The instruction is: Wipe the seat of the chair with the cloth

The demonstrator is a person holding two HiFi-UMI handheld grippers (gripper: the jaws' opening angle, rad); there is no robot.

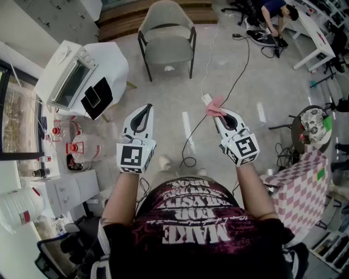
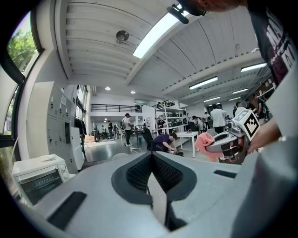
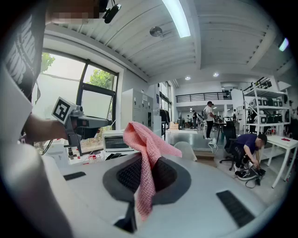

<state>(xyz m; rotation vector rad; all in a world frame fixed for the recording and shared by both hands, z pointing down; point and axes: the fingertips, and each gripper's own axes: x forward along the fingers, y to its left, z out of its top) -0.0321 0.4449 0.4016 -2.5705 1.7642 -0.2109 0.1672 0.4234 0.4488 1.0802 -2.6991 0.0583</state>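
Observation:
The grey chair (image 1: 166, 38) stands on the floor well ahead of me, its seat bare. My right gripper (image 1: 219, 115) is shut on a pink cloth (image 1: 214, 107), held at waist height far short of the chair. In the right gripper view the cloth (image 3: 146, 153) sticks up and drapes down between the jaws, with the chair's back (image 3: 187, 149) beyond it. My left gripper (image 1: 147, 108) hangs level with the right one, shut on nothing; its pads (image 2: 139, 173) meet at the tip. The left gripper view shows the right gripper (image 2: 226, 142) and the cloth (image 2: 205, 142) off to the side.
A toaster oven (image 1: 68, 76) and black devices (image 1: 97, 97) sit on a white table at left. A cable (image 1: 191, 141) and power strip (image 1: 206, 99) lie on the floor between me and the chair. A checkered table (image 1: 302, 188) stands at right; a person (image 1: 272, 16) crouches far back.

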